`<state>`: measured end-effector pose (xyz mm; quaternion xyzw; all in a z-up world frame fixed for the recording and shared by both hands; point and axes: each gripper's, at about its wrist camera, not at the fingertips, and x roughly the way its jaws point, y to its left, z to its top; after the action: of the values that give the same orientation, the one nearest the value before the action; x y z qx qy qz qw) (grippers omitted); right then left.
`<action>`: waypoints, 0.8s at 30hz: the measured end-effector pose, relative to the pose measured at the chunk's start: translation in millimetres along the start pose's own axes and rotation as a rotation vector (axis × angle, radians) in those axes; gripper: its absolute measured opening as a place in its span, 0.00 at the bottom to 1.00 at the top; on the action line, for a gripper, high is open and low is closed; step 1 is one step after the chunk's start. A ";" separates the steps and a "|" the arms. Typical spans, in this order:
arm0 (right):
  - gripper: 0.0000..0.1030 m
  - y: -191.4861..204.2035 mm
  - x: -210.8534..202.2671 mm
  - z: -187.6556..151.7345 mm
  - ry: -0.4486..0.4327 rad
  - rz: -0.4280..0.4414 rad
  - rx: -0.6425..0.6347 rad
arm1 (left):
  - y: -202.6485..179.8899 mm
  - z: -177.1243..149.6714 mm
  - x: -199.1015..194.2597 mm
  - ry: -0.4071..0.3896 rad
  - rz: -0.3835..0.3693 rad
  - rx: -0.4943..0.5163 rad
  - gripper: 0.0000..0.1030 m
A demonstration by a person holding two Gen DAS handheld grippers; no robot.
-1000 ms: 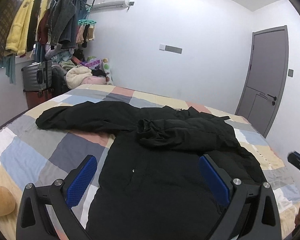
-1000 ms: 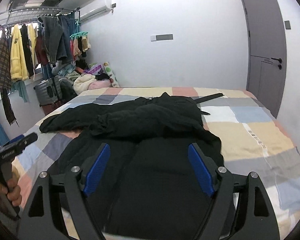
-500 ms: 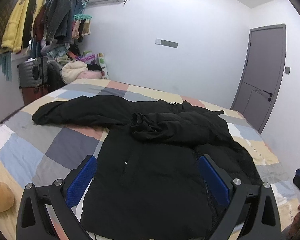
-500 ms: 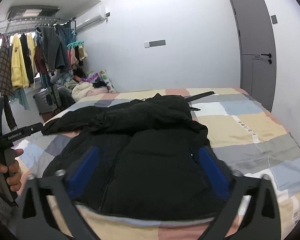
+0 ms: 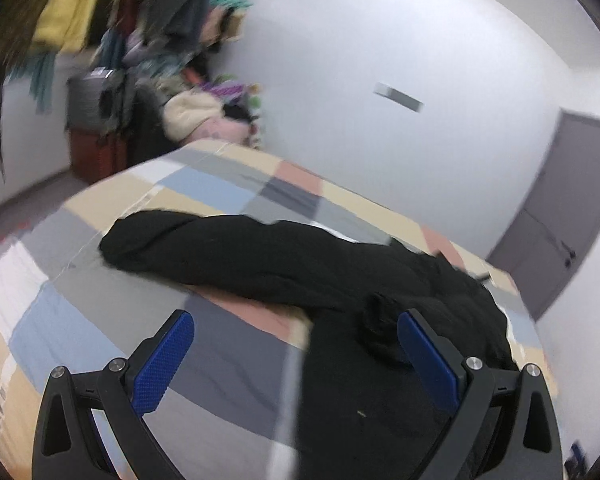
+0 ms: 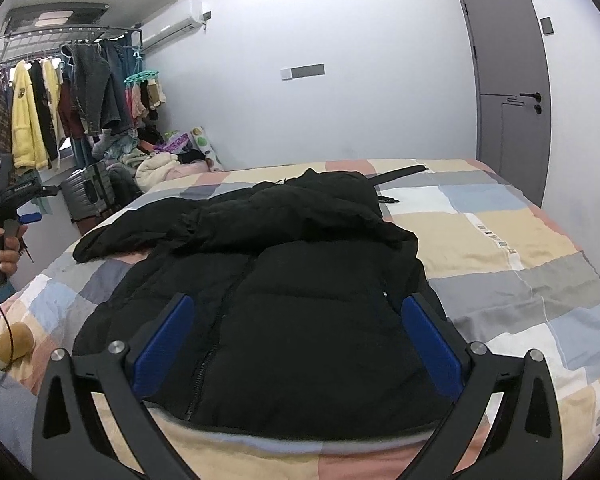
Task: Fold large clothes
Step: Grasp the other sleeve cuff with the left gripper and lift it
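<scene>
Black puffer jacket, lying flat and front-up on the patchwork bedspread, zipper running down the middle, hem toward the near edge of the bed. One sleeve stretched straight out to the left; the other folded across the chest, hood end bunched behind.

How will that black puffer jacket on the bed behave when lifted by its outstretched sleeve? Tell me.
The black puffer jacket looks quilted and puffy, so probably light for its bulk. Its sleeve lies limp on the bedspread, so it would likely droop and drag the body. Folds may spring back.
</scene>
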<state>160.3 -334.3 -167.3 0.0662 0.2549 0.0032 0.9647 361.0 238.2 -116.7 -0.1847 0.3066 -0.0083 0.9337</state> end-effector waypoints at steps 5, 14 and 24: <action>1.00 3.5 13.8 -0.2 0.025 -0.033 0.009 | 84.9 16.8 55.9 0.055 0.033 -0.126 1.00; 1.00 20.6 56.4 5.0 0.100 -0.072 0.032 | 198.7 6.5 170.2 0.109 0.021 -0.363 1.00; 1.00 39.2 104.4 13.0 0.145 -0.125 -0.007 | 256.2 8.3 247.2 0.018 0.074 -0.482 0.99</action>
<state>258.6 -293.0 -202.3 0.0463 0.3277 -0.0513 0.9423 541.5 447.9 -341.0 -0.3908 0.3146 0.0977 0.8595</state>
